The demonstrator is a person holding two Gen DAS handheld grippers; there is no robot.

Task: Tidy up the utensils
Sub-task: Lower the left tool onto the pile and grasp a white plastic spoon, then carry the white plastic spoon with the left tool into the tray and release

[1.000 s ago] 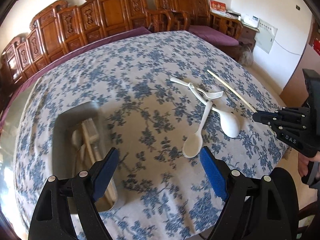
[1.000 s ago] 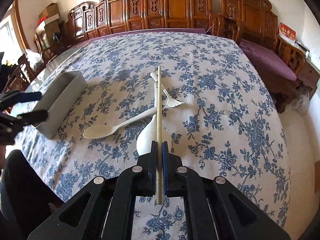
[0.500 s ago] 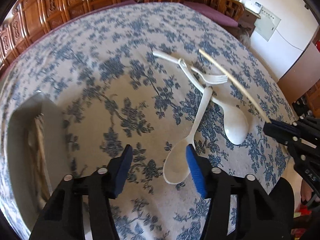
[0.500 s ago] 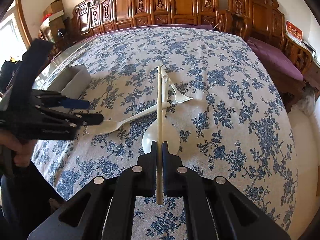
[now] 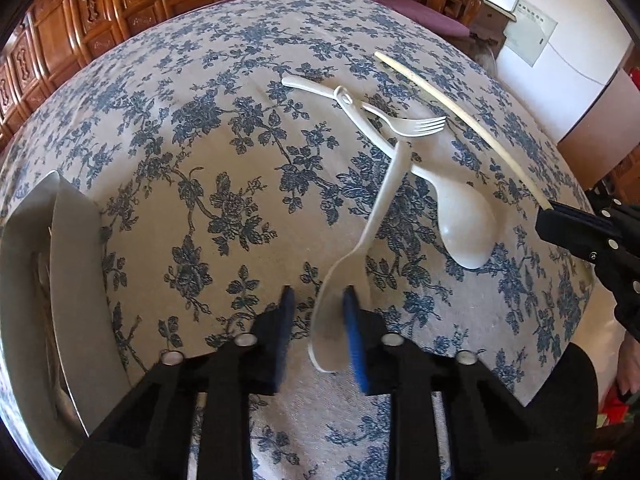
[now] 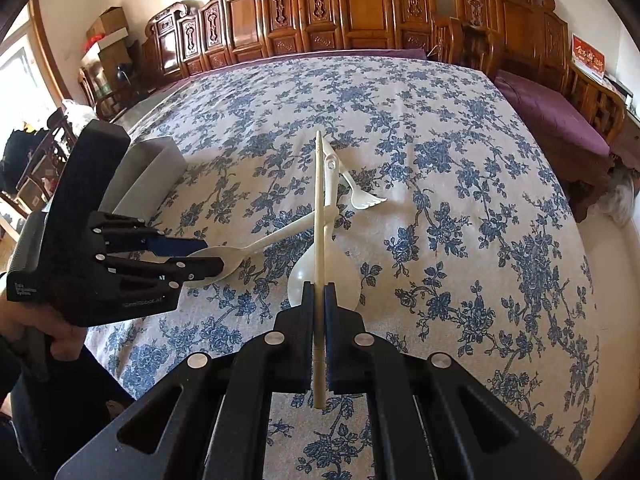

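Observation:
A white spoon (image 5: 376, 216) lies on the floral tablecloth, its bowl between the blue pads of my left gripper (image 5: 318, 300); the jaws are narrowed around the bowl with a gap still on the left side. In the right wrist view the left gripper (image 6: 200, 256) reaches the spoon (image 6: 256, 246) bowl. My right gripper (image 6: 319, 292) is shut on a pale chopstick (image 6: 319, 216) held above the table; it also shows in the left wrist view (image 5: 456, 116). A white ladle spoon (image 5: 460, 216) and a white fork (image 5: 404, 122) lie crossed with the spoon.
A grey utensil tray (image 5: 68, 272) holding chopsticks stands at the left table edge, also in the right wrist view (image 6: 148, 172). Carved wooden chairs (image 6: 360, 12) line the far side. The table's front edge lies close to both grippers.
My left gripper moved forward and down to the spoon bowl and narrowed its jaws around it. The right gripper kept holding the chopstick, nearly still.

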